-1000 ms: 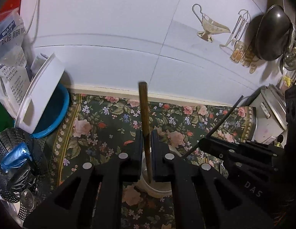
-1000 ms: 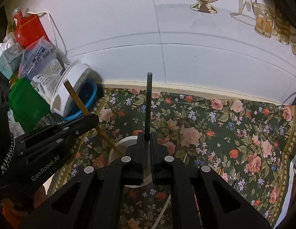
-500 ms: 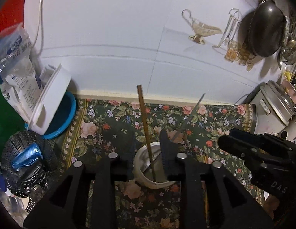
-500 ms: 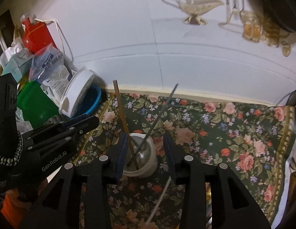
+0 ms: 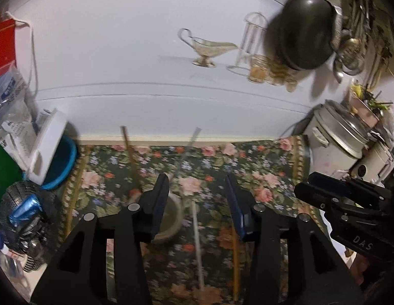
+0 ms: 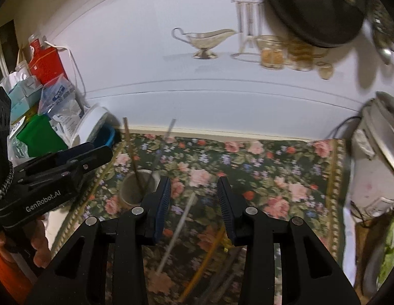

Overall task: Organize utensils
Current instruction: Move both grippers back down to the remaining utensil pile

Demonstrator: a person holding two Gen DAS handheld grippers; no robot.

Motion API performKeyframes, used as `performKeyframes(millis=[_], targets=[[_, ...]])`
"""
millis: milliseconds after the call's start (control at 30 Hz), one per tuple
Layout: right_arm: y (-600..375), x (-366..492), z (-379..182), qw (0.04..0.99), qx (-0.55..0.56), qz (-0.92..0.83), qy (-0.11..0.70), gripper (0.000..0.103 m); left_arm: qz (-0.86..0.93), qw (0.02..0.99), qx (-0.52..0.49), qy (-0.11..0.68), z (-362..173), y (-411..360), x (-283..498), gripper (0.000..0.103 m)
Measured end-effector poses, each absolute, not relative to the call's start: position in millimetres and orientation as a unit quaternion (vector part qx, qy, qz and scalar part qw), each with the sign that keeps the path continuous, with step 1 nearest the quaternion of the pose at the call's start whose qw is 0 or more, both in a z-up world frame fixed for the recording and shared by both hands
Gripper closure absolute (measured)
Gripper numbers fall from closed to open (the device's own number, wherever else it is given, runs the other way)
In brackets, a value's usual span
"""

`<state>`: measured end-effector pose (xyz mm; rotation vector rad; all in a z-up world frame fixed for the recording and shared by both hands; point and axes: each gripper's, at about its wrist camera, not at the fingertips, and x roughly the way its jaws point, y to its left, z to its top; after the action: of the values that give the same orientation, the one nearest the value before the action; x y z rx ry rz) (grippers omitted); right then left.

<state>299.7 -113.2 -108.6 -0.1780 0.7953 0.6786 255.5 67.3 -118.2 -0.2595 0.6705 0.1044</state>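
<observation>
- Two sticks stand in the white cup [image 6: 139,190]: a brown chopstick [image 6: 132,152] leaning toward the left, and a dark thin stick [image 6: 161,150] leaning toward the right. Both reach above the cup rim toward the white wall [image 6: 197,101].
- My left gripper [image 5: 197,200] has its jaws apart and opening. Nothing sits between the pads; only the tablecloth shows through the gap.
- My right gripper [image 6: 193,200] has its jaws apart. Nothing is clamped between them either.
- From the left wrist camera, the cup is partly hidden behind my left-hand finger [image 5: 156,203]. The chopstick rises just left of that finger.
- From the right wrist camera, the cup sits left of my gripper, near the tip of the other gripper, which enters from the left edge.
- The cup stands on a floral tablecloth [image 6: 273,172].
- Loose on the tablecloth, nearer to me than the cup: a white straw-like stick [image 6: 176,226] lying diagonally, and a yellow stick [image 6: 207,254] beside it, partly behind my right-hand finger.
- At the left edge of the cloth: a blue bowl [image 5: 62,162] with a white lid [image 5: 41,145] leaning on it, and a metal strainer [image 5: 24,218] holding a blue item.
- At the right edge: a white rice cooker [image 5: 336,150]. A dark pan [image 5: 303,40] hangs on the wall above it.
- Motion blur softens fine detail in both views.
</observation>
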Motion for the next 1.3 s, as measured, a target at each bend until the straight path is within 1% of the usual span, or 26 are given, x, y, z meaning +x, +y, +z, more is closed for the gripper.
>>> performKeyframes(millis=[67,133,267,333,400,533,633,767,967,1100,1300], targets=[[-127.7,300.5,-110.3,0.864,-0.085,0.317,0.382,0.068,0.042,0.933,-0.126,0.334,-122.7,52.1,257.9,0.058],[-141.1,301.4,-112.5,0.865,-0.085,0.310,0.386,0.068,0.038,0.932,-0.122,0.340,-128.9,39.5,260.2,0.055],[-166.9,306.4,-121.2,0.864,-0.085,0.294,0.399,0.068,0.033,0.923,-0.118,0.364,-151.0,15.6,267.0,0.055],[-177.8,309.0,-129.3,0.861,-0.088,0.288,0.409,0.066,0.031,0.917,-0.121,0.379,-164.7,5.9,270.4,0.055],[-190.6,314.4,-146.2,0.857,-0.097,0.276,0.425,0.055,0.029,0.909,-0.125,0.396,-179.7,-1.6,272.0,0.054],[-212.3,323.9,-184.1,0.836,-0.107,0.256,0.473,0.054,0.031,0.894,-0.125,0.429,-209.7,-14.3,274.4,0.055],[-223.1,330.9,-215.3,0.809,-0.094,0.256,0.520,0.054,0.037,0.881,-0.125,0.456,-234.2,-19.8,274.6,0.055],[-227.0,333.7,-246.5,0.785,-0.075,0.257,0.559,0.054,0.043,0.866,-0.127,0.482,-260.1,-24.3,272.0,0.055],[-214.2,331.0,-268.5,0.777,-0.083,0.263,0.565,0.054,0.048,0.856,-0.115,0.501,-283.8,-32.0,266.6,0.055],[-194.2,332.3,-276.6,0.779,-0.101,0.267,0.558,0.054,0.056,0.855,-0.102,0.506,-289.4,-32.2,264.7,0.055],[-169.7,332.4,-293.4,0.780,-0.145,0.263,0.549,0.055,0.062,0.851,-0.112,0.509,-292.8,-23.2,259.2,0.055]])
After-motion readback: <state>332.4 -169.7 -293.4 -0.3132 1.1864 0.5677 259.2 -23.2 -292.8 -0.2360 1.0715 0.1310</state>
